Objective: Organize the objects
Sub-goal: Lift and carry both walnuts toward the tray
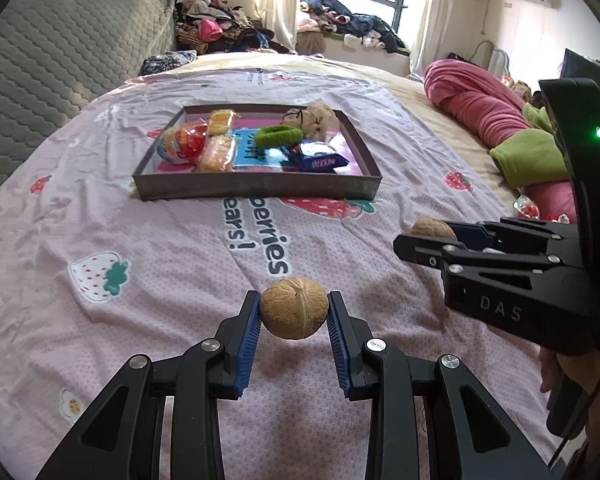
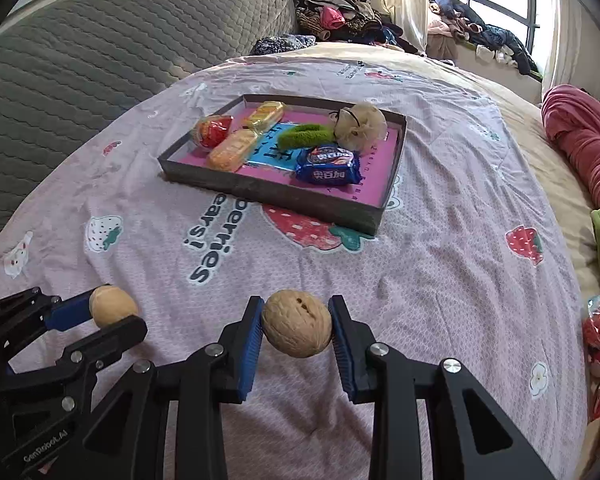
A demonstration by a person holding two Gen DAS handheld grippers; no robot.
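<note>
Both claws loaded on my end. Left gripper (image 1: 293,314) is pinching a walnut (image 1: 294,308) between its blue pads (image 1: 247,344), nut clear of the bedsheet (image 1: 140,240), seam facing the camera. Right gripper (image 2: 296,328) is pinching a second walnut (image 2: 297,328) the same way, pads touching both sides, also off the sheet. Cross-check: the left wrist view shows the right gripper side-on at the right edge with its nut poking out at the tip; the right wrist view shows the left one at lower left, nut likewise clamped. The two grippers sit side by side, near each other but apart. Dark shallow tray (image 2: 268,190) lies further up the pink strawberry-print sheet, well apart from both nuts. In it I see a blue cookie pack (image 2: 328,166), green hair tie (image 2: 304,136), beige scrunchie (image 2: 360,124), two orange-yellow wrapped snacks (image 2: 232,150) and a red wrapped snack (image 2: 212,130). Another red wrapper (image 2: 598,324) lies on the bed at the right edge, outside the tray.
</note>
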